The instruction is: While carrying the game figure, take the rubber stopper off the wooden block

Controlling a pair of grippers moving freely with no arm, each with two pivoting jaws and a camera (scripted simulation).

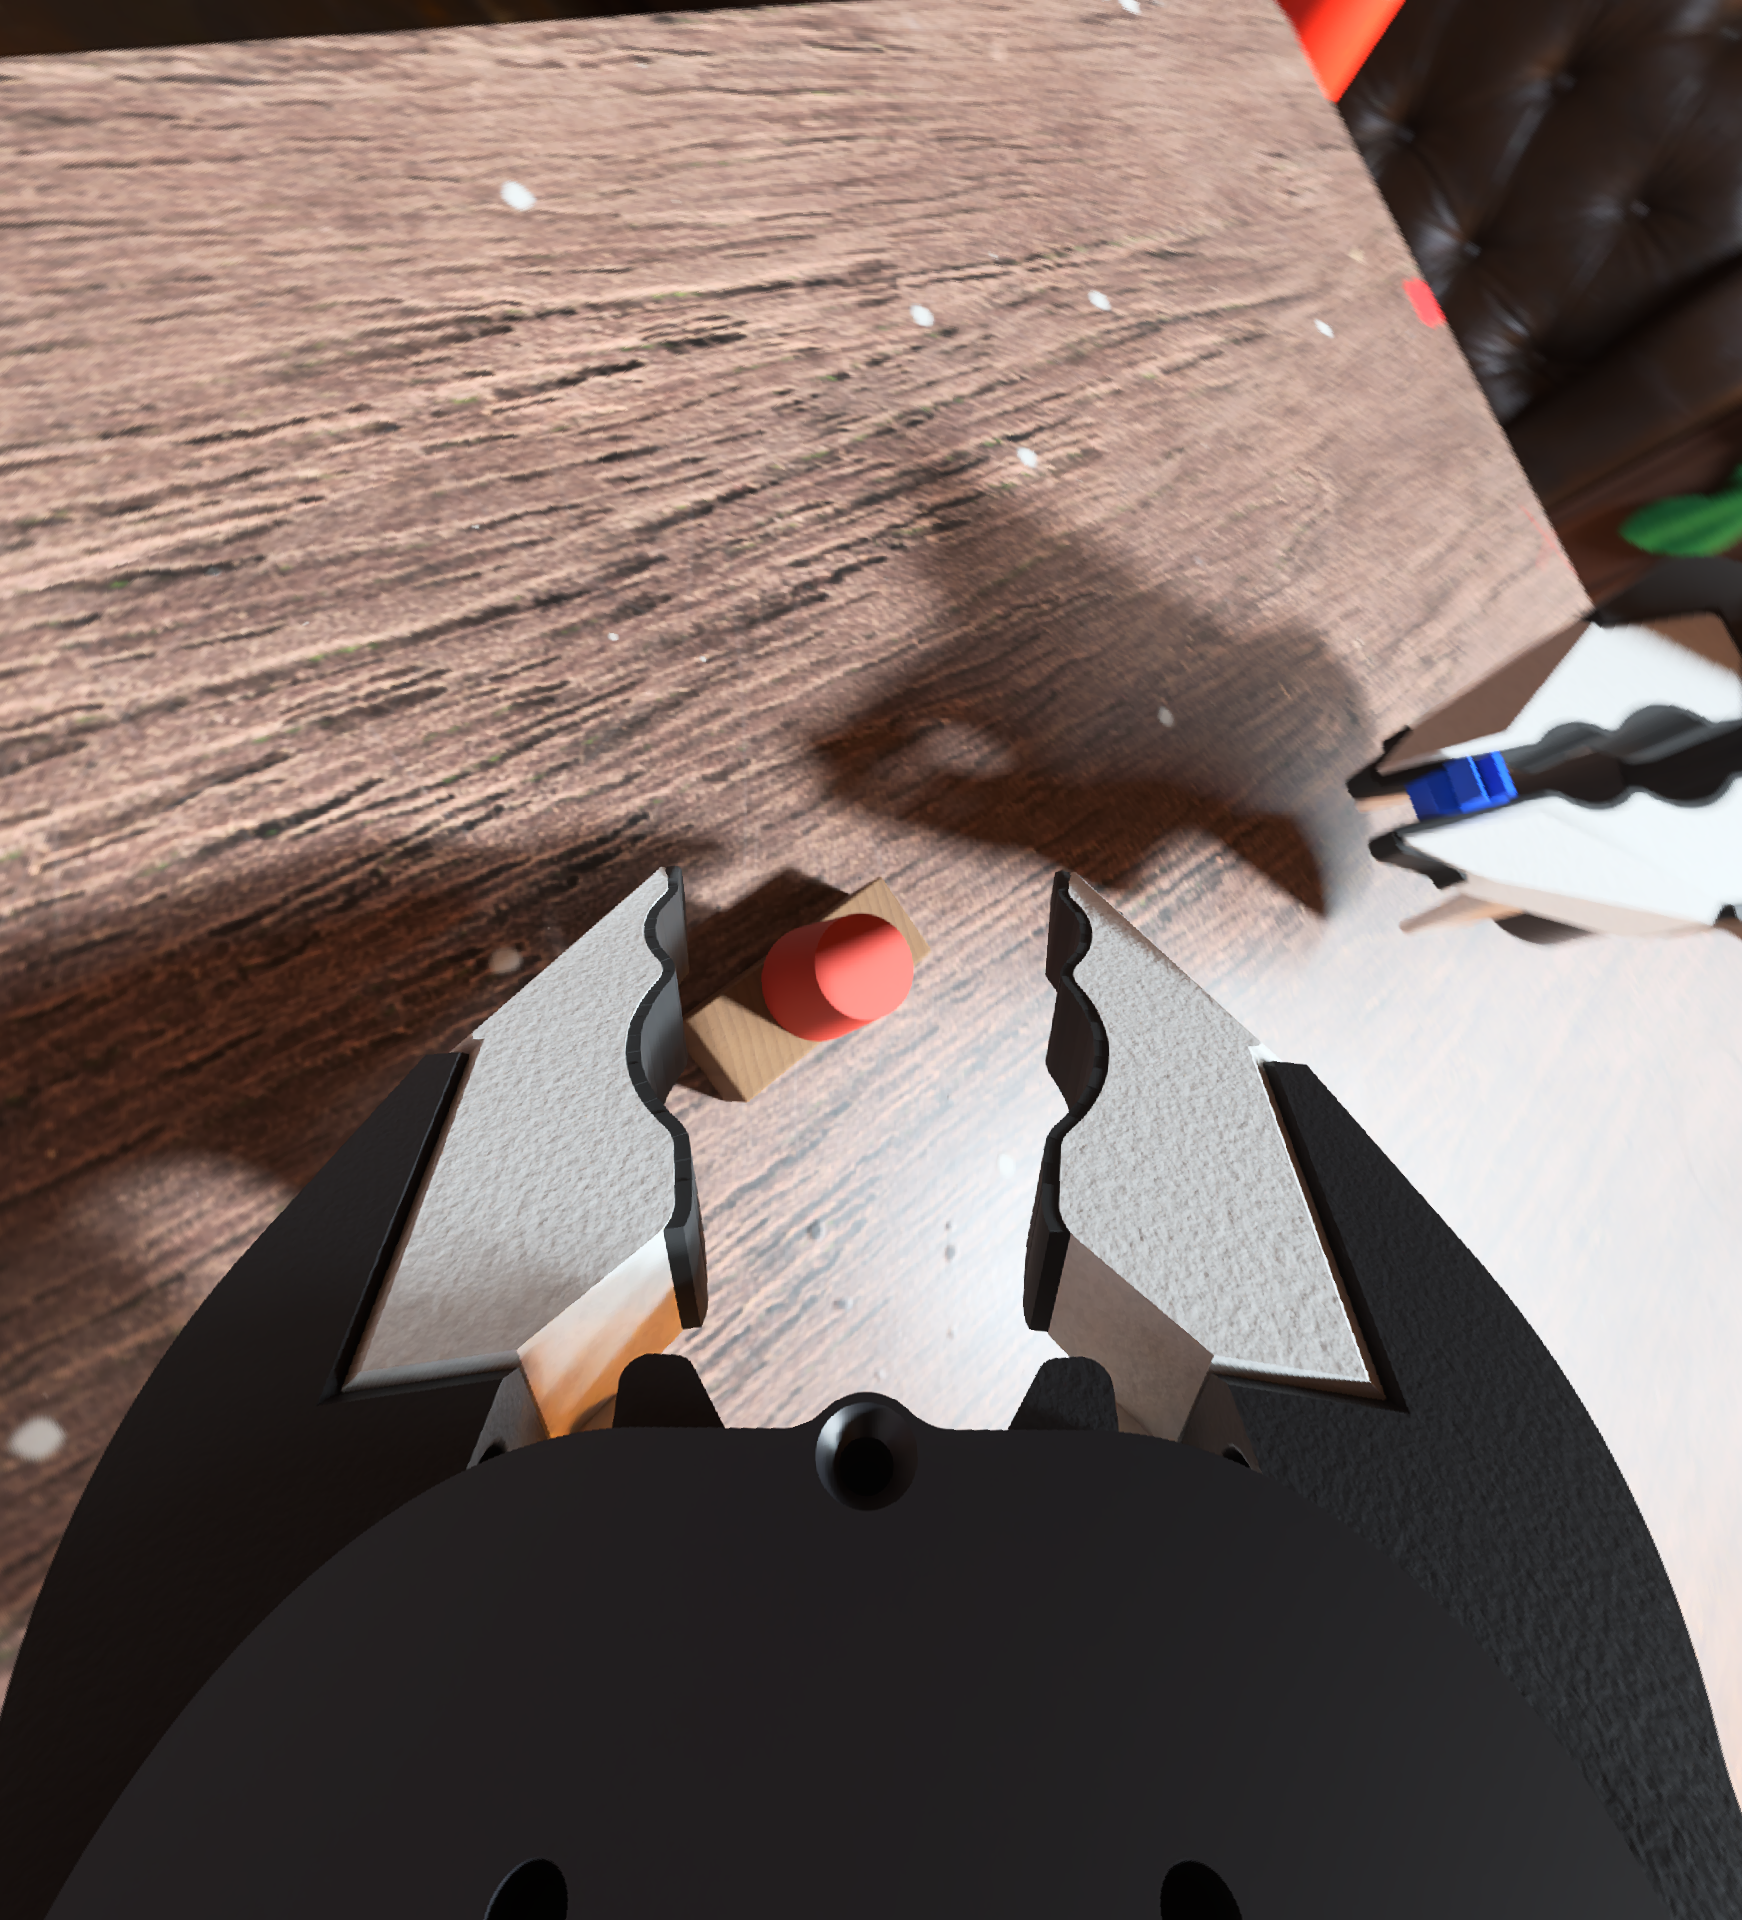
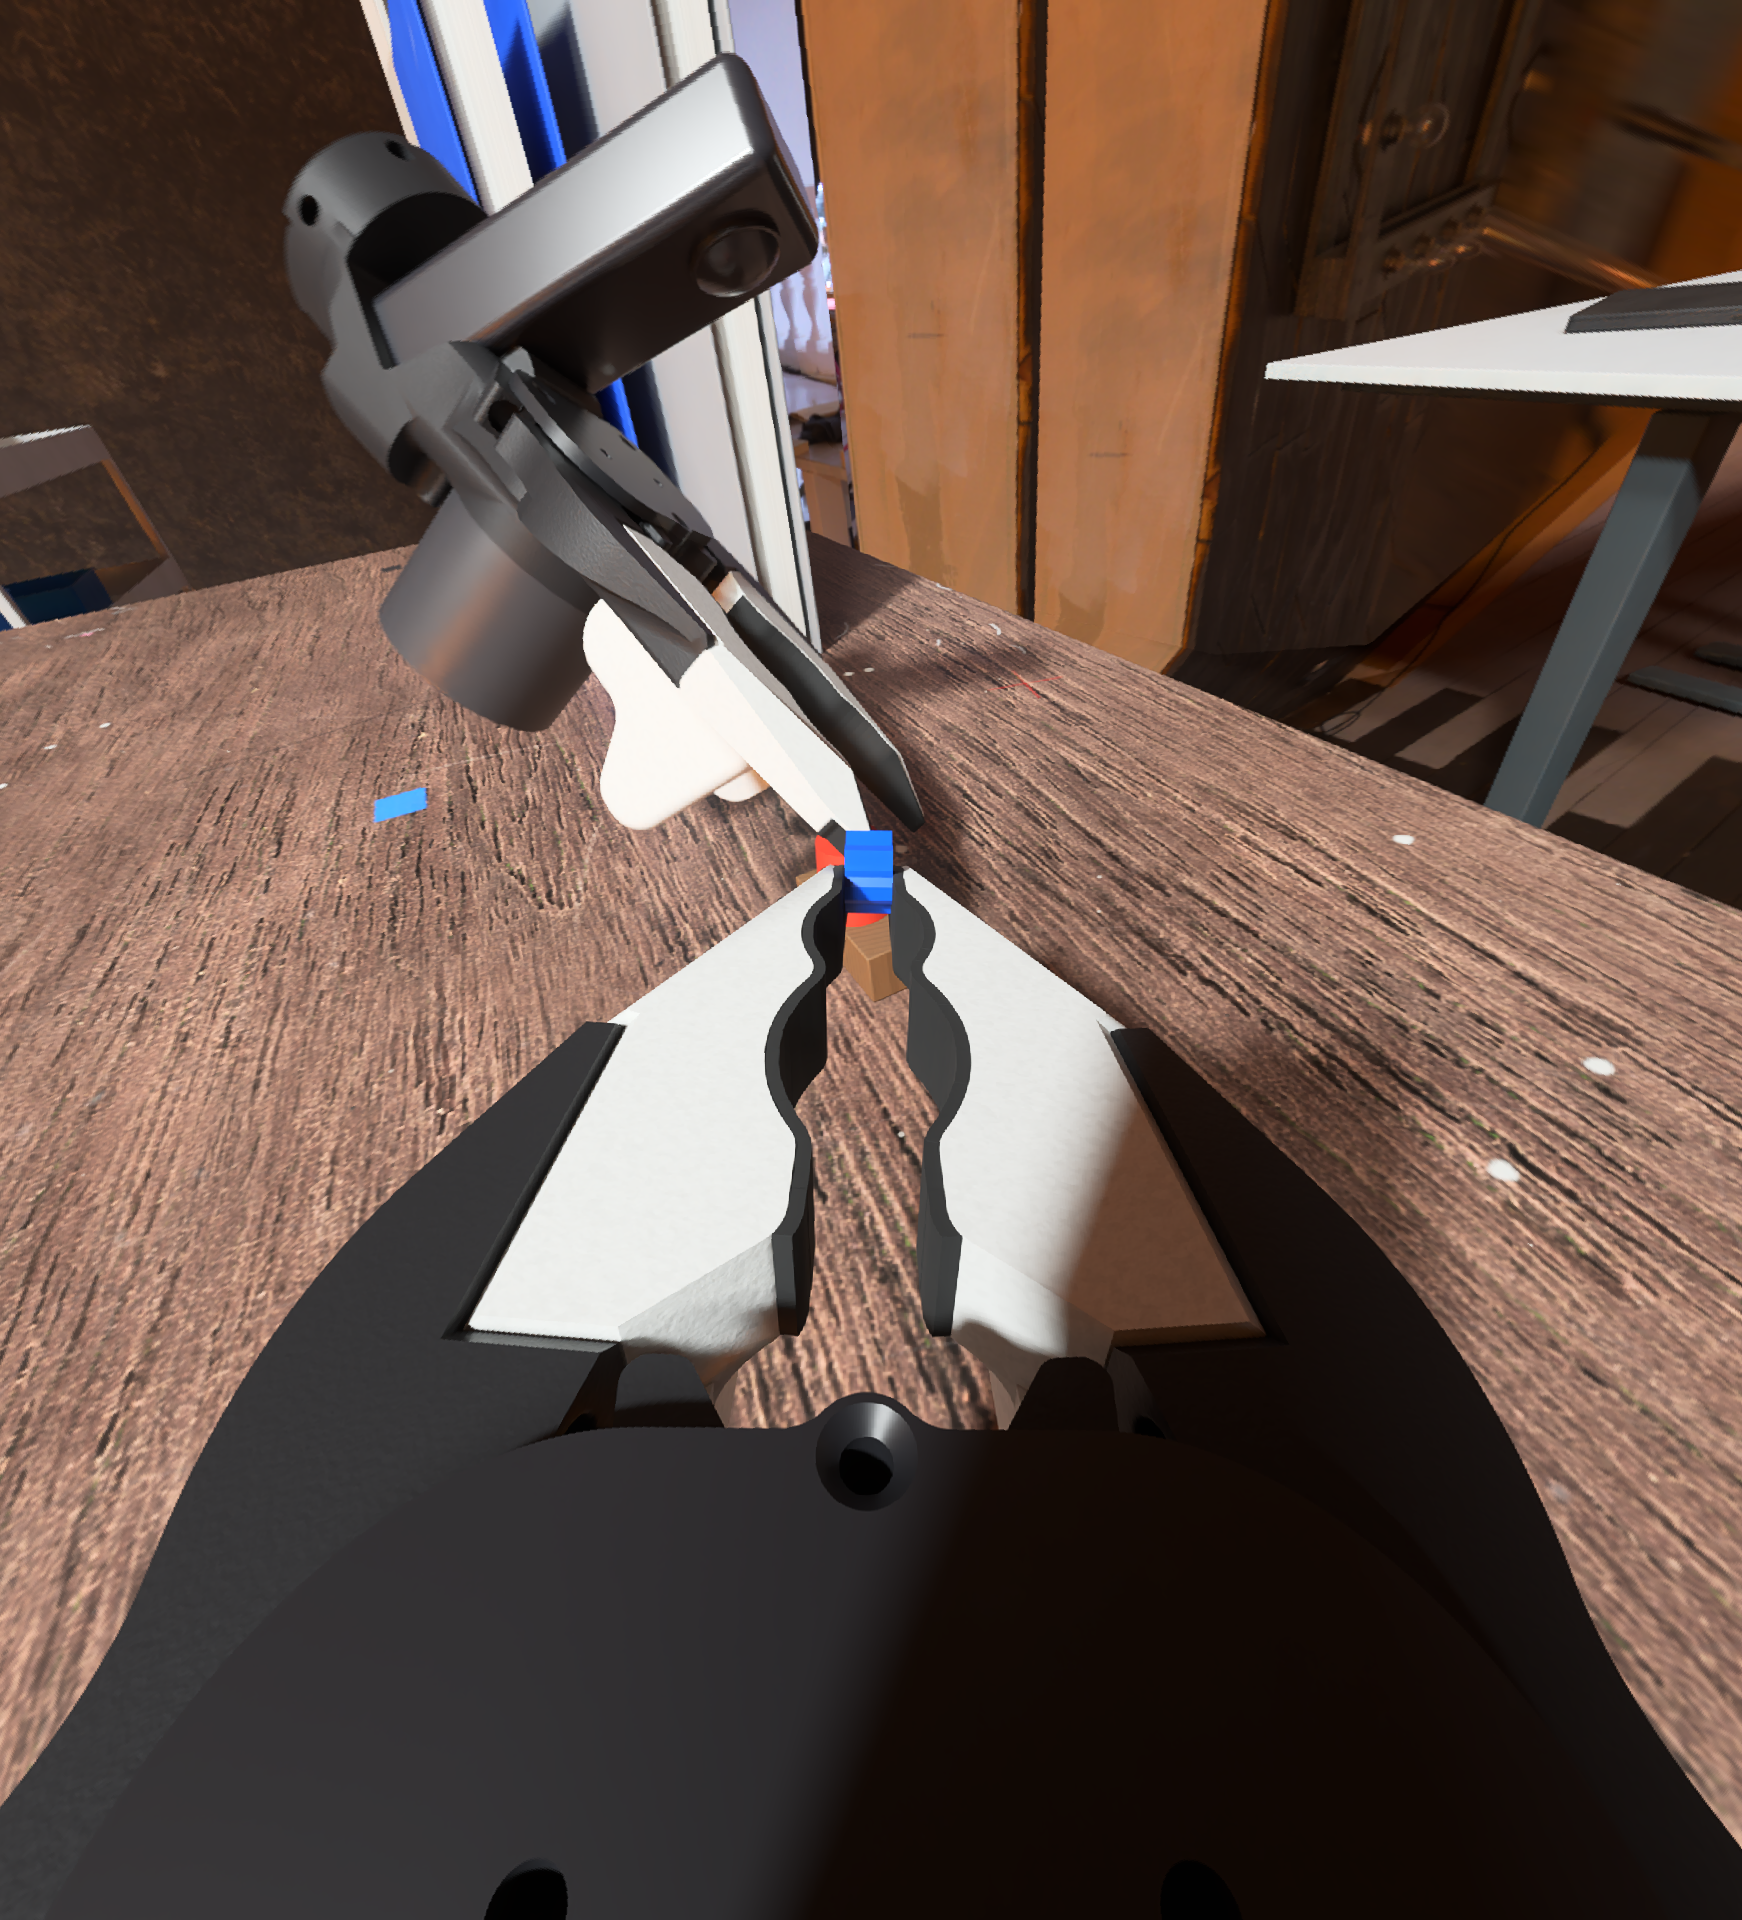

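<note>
A red rubber stopper (image 1: 841, 977) stands upright on a small wooden block (image 1: 747, 1039) on the brown wooden table (image 1: 431, 520). My left gripper (image 1: 867, 888) is open, and the stopper sits between its spread fingers without touching them. My right gripper (image 2: 868, 883) is shut on a small blue game figure (image 2: 867, 868) and holds it above the table, close to the block's right. In the right wrist view the stopper (image 2: 825, 854) and the block (image 2: 872, 966) are partly hidden behind the figure. The left gripper (image 2: 877, 821) comes down over them. The right gripper (image 1: 1386, 816) and the figure (image 1: 1459, 784) also show in the left wrist view.
The table's right edge runs close to the right gripper. A dark leather sofa (image 1: 1625, 208) with a green item (image 1: 1719, 509) lies beyond it. A blue patch (image 2: 399, 805) lies flat on the table. A white desk (image 2: 1573, 353) and wooden doors (image 2: 950, 312) stand behind.
</note>
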